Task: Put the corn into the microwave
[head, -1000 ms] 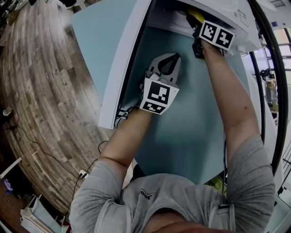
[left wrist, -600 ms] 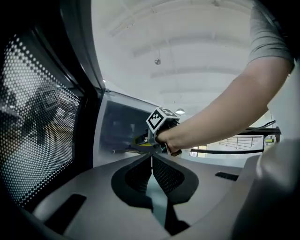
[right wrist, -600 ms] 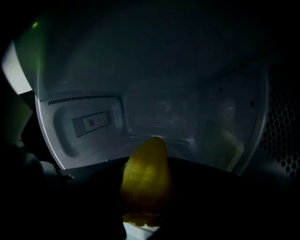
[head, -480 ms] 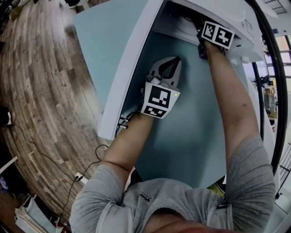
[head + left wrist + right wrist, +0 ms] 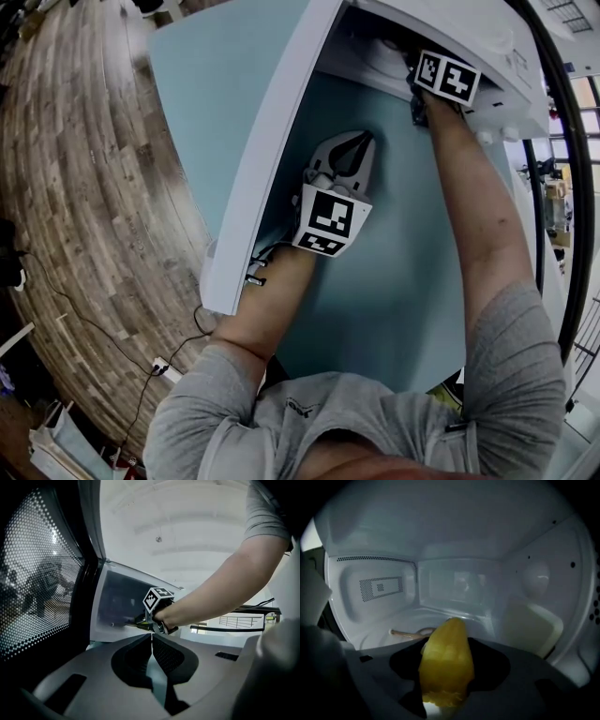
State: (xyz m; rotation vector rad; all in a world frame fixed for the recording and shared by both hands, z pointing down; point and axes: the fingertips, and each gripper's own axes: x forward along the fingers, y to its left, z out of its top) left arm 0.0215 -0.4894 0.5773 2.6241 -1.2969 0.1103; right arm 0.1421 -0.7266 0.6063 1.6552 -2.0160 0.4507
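The yellow corn (image 5: 446, 660) sits between the jaws of my right gripper (image 5: 449, 644), which is shut on it. In the right gripper view it hangs inside the white microwave cavity (image 5: 454, 585), above the floor and its roller ring (image 5: 410, 633). In the head view only that gripper's marker cube (image 5: 448, 77) shows, at the mouth of the microwave (image 5: 450, 23); the corn is hidden there. My left gripper (image 5: 361, 141) is shut and empty. It hovers over the teal table (image 5: 394, 281) just in front of the opening and beside the open door (image 5: 267, 159). The left gripper view shows its closed tips (image 5: 152, 635) and the corn (image 5: 139, 620) under the cube.
The door's mesh window (image 5: 42, 573) stands close on the left of the left gripper. A black cable (image 5: 553, 141) curves along the right of the microwave. Wooden floor (image 5: 84, 169) lies beyond the table's left edge. A pale cover plate (image 5: 532, 623) sits on the cavity's right wall.
My right gripper has gone deeper into the microwave with the corn, whose yellow end no longer shows in the head view. The left gripper has barely shifted and stays shut.
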